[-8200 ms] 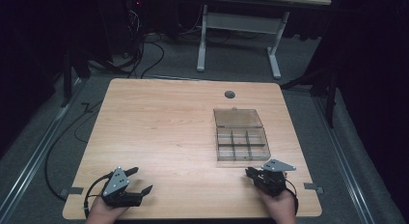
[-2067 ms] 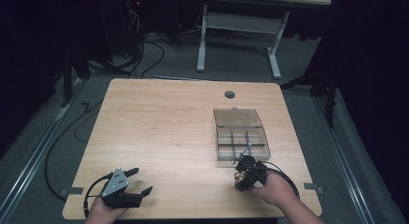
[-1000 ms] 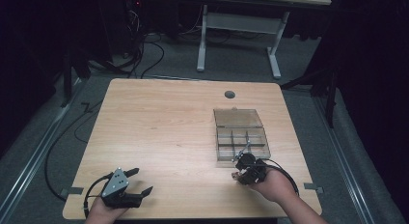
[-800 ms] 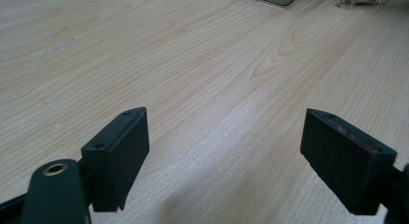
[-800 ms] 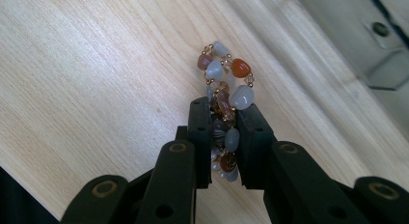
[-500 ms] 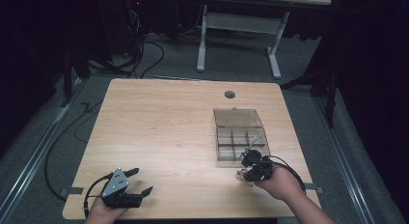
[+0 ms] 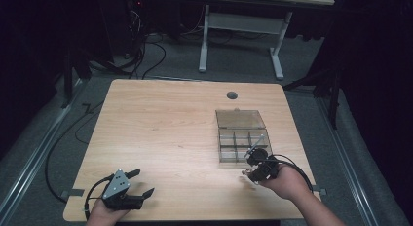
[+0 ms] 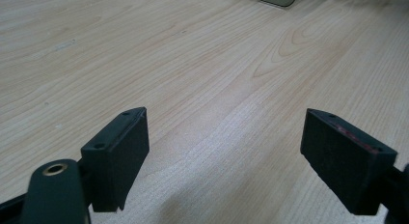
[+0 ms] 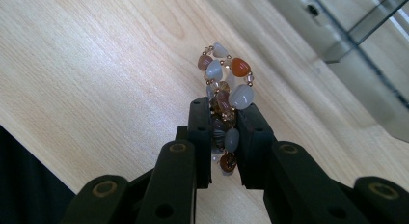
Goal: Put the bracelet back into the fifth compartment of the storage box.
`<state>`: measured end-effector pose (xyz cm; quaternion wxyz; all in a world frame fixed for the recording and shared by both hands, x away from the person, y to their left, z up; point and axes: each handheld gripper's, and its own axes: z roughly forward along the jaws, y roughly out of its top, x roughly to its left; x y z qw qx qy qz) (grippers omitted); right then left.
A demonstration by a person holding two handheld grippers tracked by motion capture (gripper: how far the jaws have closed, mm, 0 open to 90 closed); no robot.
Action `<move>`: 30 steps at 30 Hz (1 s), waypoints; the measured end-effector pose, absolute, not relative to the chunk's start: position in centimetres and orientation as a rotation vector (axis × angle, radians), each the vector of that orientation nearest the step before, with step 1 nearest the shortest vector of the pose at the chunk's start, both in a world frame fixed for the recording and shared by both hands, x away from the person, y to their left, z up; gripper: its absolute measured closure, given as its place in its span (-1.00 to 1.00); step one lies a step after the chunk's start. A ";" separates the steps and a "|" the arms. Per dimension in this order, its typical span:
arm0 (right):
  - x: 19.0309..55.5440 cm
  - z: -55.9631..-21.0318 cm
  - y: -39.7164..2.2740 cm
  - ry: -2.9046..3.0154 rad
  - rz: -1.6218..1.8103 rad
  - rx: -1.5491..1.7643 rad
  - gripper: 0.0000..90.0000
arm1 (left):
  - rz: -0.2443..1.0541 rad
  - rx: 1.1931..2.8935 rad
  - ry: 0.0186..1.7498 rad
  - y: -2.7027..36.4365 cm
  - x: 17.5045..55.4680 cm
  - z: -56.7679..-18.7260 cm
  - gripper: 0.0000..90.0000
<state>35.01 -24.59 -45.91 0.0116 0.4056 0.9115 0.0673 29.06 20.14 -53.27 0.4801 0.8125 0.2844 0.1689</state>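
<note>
At the near edge of the wooden table, the left gripper rests in a person's hand, its jaws spread wide over bare wood with nothing between them. To the right, the right gripper is clamped on a beaded bracelet of grey, orange and brown stones, held just above the tabletop. Just beyond it sits a clear compartment box, lid raised.
</note>
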 end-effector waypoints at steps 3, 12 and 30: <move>35.2 -45.4 -24.8 2.840 0.215 1.255 0.76 | 0.413 1.982 0.694 20.1 29.1 -53.3 -0.60; 35.5 -44.0 -25.0 2.834 0.235 1.258 0.76 | 0.412 1.982 0.694 20.1 29.1 -53.3 -0.60; 38.0 -40.7 -25.0 2.797 0.248 1.265 0.76 | 0.413 1.979 0.692 20.2 29.1 -53.3 -0.60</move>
